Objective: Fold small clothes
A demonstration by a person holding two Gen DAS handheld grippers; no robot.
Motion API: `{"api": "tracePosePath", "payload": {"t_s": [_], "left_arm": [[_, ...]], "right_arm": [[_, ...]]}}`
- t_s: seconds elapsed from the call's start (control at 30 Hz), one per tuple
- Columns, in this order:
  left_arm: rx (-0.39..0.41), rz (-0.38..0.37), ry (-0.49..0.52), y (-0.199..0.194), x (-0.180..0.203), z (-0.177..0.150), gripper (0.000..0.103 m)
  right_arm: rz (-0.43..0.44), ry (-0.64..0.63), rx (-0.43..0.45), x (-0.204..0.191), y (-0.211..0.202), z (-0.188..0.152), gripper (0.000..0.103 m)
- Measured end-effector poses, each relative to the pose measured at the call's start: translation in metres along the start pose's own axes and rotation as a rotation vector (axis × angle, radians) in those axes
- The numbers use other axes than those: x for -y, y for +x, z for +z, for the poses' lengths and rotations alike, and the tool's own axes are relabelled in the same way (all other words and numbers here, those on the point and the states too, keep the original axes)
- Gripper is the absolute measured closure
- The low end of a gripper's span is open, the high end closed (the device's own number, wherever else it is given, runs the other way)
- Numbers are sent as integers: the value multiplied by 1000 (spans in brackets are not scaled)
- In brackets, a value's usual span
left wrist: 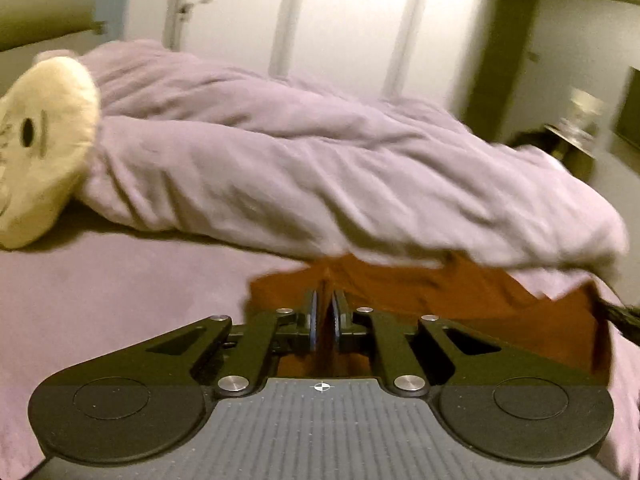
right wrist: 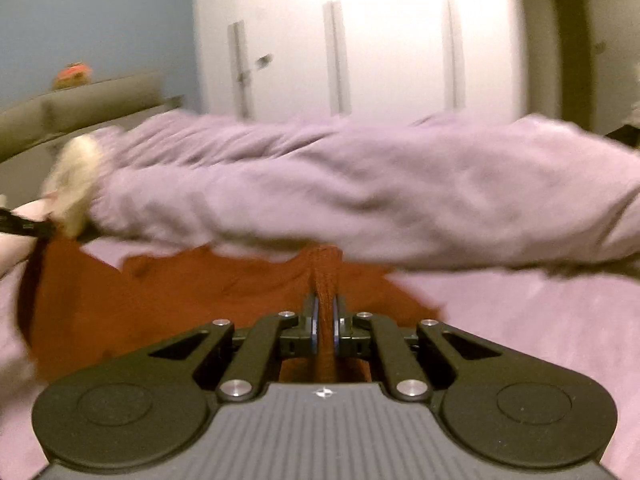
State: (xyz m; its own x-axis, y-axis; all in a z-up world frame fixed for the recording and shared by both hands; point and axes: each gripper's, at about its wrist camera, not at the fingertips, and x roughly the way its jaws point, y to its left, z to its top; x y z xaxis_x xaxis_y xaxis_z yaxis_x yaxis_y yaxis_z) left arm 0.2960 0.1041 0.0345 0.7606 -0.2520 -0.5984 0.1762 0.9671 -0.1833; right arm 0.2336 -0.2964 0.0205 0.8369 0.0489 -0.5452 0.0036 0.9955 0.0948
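Observation:
A rust-orange garment (left wrist: 460,292) lies spread across the lilac bed sheet (left wrist: 120,280), its far edge at the foot of the bunched duvet. My left gripper (left wrist: 325,300) is shut on a pinched fold of the garment's cloth, which rises between the blue pads. In the right wrist view the same orange garment (right wrist: 180,292) stretches to the left, and my right gripper (right wrist: 325,300) is shut on another ridge of its cloth. The tip of the other gripper (right wrist: 24,226) shows at the garment's far left corner. Both views are blurred.
A crumpled lilac duvet (left wrist: 300,168) lies heaped across the bed just beyond the garment. A cream plush toy (left wrist: 40,148) rests at its left end. White wardrobe doors (right wrist: 360,40) stand behind, and a dark shelf unit (left wrist: 580,128) is at the right.

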Motion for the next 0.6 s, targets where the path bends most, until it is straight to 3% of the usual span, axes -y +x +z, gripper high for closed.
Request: {"api": "tracePosePath", "payload": {"t_s": [0.1,0.23,0.3,0.37,0.5,0.57,0.6], "left_arm": [[-40,50,-38,37,-8,1,100],[-206,75,-49,82,-15,-24,99],[-224,76,-28,88,-17,-37,86],[-237,82,-26,92,-24,-45,56],[-261,85,-14,100,-29,-50,51],[-271,83,14,104,-24,-49,35],[-277,83,26,106,-22,-49,36]], "right_arm": [[-79,51,-18,10,28,4,97],[-95,91,-142,18,69,-13,97],[-91,109,-166,18,75,-18,96],[-56,119,-168,20,76,-20,95],[-49,95,-213,14,86,-23,87],[-56,91,-233,15,91,-23,85],[-55,98,-234,17,92,-23,85]]}}
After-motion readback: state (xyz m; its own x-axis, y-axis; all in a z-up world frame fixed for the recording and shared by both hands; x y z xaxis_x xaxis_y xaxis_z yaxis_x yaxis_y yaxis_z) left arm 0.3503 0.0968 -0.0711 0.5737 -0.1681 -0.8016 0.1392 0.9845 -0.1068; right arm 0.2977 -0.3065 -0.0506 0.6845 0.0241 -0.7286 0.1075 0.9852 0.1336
